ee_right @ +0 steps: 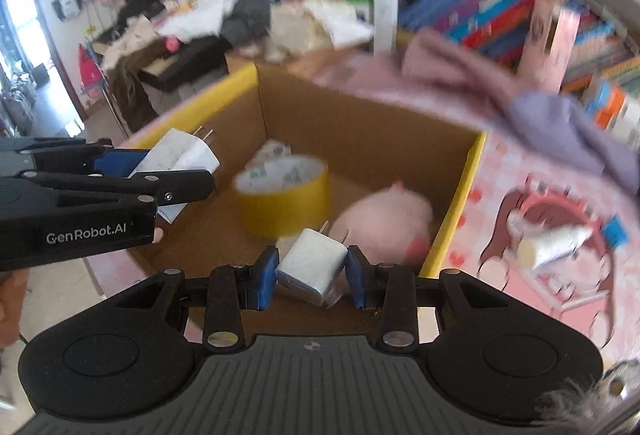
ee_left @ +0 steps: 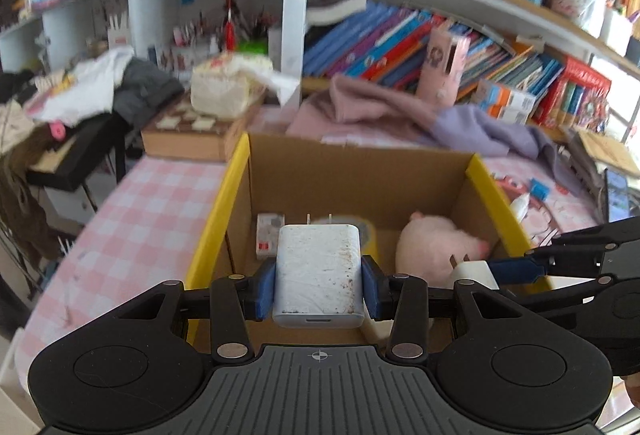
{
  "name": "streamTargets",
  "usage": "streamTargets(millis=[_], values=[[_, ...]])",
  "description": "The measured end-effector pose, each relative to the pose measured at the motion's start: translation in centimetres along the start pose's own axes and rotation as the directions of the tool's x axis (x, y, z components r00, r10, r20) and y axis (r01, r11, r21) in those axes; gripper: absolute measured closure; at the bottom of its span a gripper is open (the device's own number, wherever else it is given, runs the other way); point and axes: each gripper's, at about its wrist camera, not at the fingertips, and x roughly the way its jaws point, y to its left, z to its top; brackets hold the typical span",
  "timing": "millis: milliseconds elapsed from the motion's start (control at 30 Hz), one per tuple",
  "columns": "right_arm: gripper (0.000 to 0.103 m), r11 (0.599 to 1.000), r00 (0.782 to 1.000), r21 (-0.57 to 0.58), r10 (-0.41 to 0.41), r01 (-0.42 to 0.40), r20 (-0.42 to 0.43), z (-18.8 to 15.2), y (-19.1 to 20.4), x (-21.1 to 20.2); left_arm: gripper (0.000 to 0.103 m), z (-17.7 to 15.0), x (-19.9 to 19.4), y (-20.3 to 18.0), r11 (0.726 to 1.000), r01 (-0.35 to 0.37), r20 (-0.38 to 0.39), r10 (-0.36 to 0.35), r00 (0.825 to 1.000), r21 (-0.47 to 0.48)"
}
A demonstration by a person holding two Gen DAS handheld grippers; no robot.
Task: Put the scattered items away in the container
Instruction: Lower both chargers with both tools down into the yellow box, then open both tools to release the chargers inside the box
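Observation:
My left gripper (ee_left: 319,281) is shut on a large white charger (ee_left: 319,271), prongs pointing away, held over the near edge of the yellow-rimmed cardboard box (ee_left: 236,171). My right gripper (ee_right: 312,275) is shut on a smaller white charger (ee_right: 312,267), tilted, above the same box (ee_right: 452,203). Each gripper shows in the other's view: the right one (ee_left: 492,271) at the box's right side, the left one (ee_right: 160,175) at its left side. Inside the box lie a pink plush toy (ee_right: 384,219), a yellow tape roll (ee_right: 284,195) and a small white item (ee_left: 269,231).
A white tube (ee_right: 548,243) and a small blue piece (ee_right: 614,229) lie on the pink tablecloth right of the box. Pink and purple cloths (ee_left: 400,111) are heaped behind it. Bookshelves (ee_left: 440,47) fill the background. A wooden board (ee_left: 188,135) sits at the back left.

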Motion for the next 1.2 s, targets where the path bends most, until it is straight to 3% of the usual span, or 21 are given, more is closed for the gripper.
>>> streamTargets(millis=[300,700,933,1033,1200], values=[[0.068,0.993,0.998,-0.115,-0.030,0.023,-0.059,0.2,1.7,2.3,0.062,0.3,2.8,0.1,0.998,0.006,-0.094,-0.001,0.996,0.058],[0.068,0.991,0.996,-0.129,-0.037,0.026,-0.083,0.5,1.8,3.8,0.061,-0.3,4.3,0.0,0.997,0.006,-0.148,0.005,0.989,0.072],[0.067,0.994,0.997,-0.111,-0.030,0.023,-0.069,0.6,1.6,3.7,0.058,-0.1,3.5,-0.1,0.998,0.005,-0.118,0.004,0.993,0.070],[0.058,0.996,0.999,-0.093,-0.017,0.013,-0.043,0.7,1.6,2.9,0.054,0.3,2.6,-0.4,0.996,0.001,-0.086,0.007,0.996,0.087],[0.052,0.998,1.000,-0.057,-0.009,0.010,0.021,0.4,1.6,0.8,0.052,0.8,0.5,-0.7,0.995,-0.007,-0.024,0.010,1.000,0.098]])
